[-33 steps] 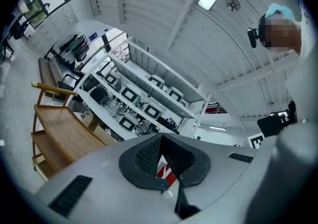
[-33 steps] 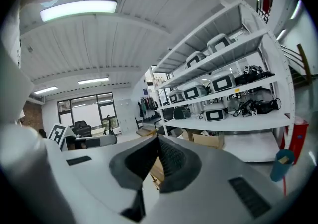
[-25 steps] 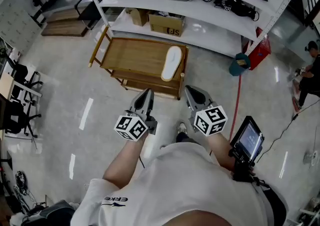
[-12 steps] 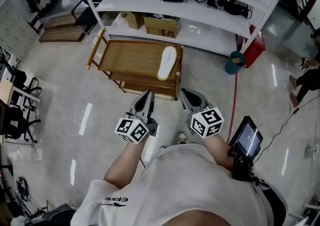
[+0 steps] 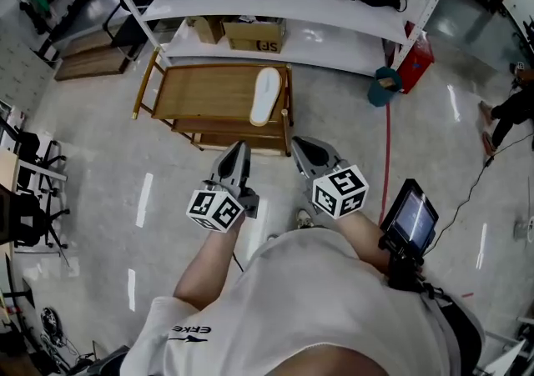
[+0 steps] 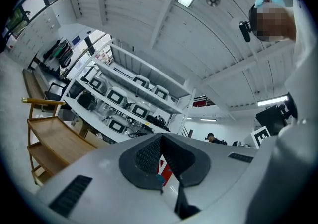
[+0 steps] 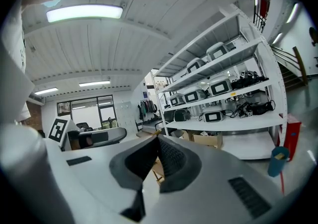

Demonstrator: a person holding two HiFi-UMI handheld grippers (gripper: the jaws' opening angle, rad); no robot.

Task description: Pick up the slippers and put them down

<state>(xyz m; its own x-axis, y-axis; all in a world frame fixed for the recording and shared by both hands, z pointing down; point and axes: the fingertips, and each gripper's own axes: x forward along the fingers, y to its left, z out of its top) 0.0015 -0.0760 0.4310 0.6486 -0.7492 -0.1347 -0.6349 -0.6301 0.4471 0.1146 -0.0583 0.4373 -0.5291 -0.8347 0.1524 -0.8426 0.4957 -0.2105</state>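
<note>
I am standing well back from the wooden table (image 5: 196, 92) where one white slipper (image 5: 265, 96) is lying, holding my left gripper (image 5: 239, 149) and right gripper (image 5: 299, 148) side by side, fingers (image 6: 145, 154) pressed together on nothing.

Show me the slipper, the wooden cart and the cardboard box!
slipper (image 5: 265, 96), head view, its middle.
wooden cart (image 5: 204, 91), head view, bare top board.
cardboard box (image 5: 254, 35), head view, its front.

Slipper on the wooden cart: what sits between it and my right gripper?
Only the cart's own wooden top and near edge lie between the slipper and the right gripper; nothing else is there. The head view shows it.
</note>
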